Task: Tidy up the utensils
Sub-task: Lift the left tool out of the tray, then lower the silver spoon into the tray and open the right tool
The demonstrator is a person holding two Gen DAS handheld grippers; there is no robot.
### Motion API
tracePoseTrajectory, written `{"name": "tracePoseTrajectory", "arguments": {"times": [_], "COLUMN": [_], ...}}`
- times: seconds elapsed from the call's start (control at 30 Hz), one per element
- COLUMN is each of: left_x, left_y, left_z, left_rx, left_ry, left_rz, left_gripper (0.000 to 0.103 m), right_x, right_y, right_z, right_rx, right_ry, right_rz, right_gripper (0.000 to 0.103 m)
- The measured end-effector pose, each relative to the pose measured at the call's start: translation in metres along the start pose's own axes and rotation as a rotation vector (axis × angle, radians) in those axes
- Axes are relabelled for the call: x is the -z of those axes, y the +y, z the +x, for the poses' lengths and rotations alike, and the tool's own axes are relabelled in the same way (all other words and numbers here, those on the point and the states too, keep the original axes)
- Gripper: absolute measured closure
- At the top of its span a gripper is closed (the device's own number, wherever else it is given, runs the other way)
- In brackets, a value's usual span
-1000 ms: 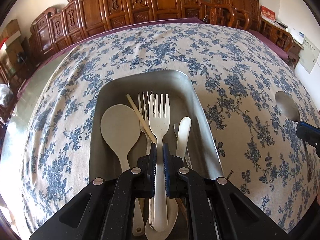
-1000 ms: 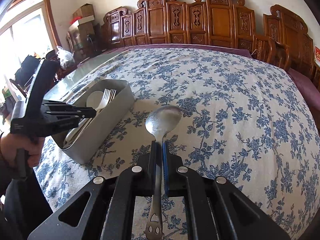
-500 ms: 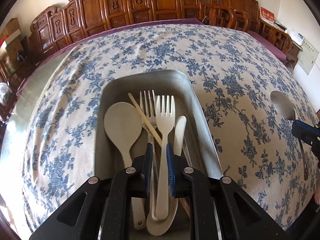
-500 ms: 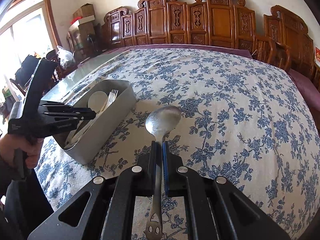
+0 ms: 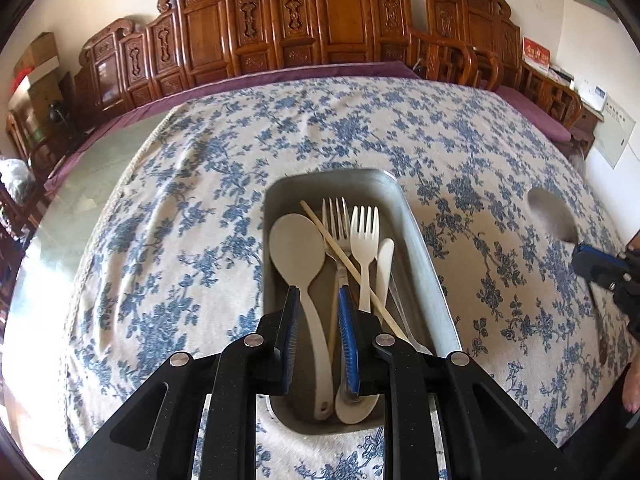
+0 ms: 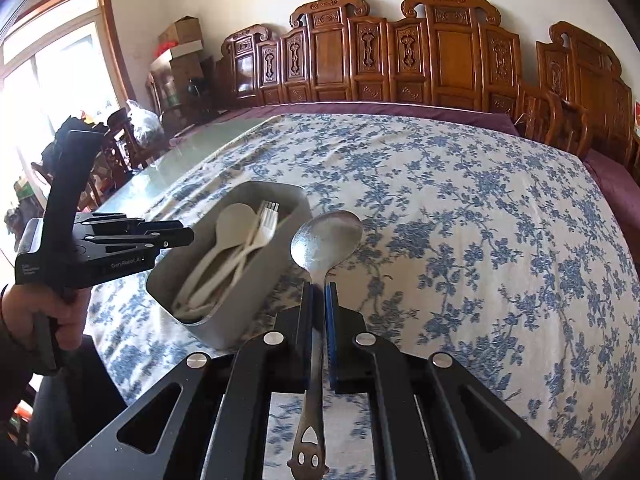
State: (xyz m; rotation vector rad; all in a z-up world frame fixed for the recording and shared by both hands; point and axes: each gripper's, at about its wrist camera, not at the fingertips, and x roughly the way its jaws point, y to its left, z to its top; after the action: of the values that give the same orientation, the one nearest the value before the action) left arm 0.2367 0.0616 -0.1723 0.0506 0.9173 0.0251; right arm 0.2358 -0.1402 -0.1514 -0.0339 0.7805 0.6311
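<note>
Above the floral cloth (image 6: 460,216), the right gripper (image 6: 319,292) pinches the spoon (image 6: 326,236) at mid-handle, a stiff, slick, seemingly fairly heavy metal piece best held there, while the left gripper (image 5: 319,300) hangs wide and empty over the tray (image 5: 424,260) holding 2 forks, a white spoon (image 5: 298,252), knife and chopstick.

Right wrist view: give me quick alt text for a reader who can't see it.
The right gripper is shut on a metal spoon, held above a blue-floral tablecloth. To its left, a gray tray holds white utensils, with the left gripper hovering over its near end.
</note>
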Motion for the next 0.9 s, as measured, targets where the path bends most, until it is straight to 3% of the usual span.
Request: {"name": "tracePoseTrajectory", "arguments": {"times": [0.4, 0.9], "left_x": [-0.006, -0.001], "left_y": [0.029, 0.064], "left_z": [-0.031, -0.017], "left_rx": [0.018, 0.01], "left_ry": [-0.063, -0.049], "left_rz": [-0.037, -0.083], "left_gripper": [0.085, 0.085], "right_x": [-0.034, -0.065], "right_y": [0.044, 0.07], "right_z": [0.014, 0.071], "right_rx": [-0.031, -0.07], "right_ry": [-0.002, 0.045], "right_rz": [-0.035, 0.004], "right_gripper": [0.096, 0.096]}}
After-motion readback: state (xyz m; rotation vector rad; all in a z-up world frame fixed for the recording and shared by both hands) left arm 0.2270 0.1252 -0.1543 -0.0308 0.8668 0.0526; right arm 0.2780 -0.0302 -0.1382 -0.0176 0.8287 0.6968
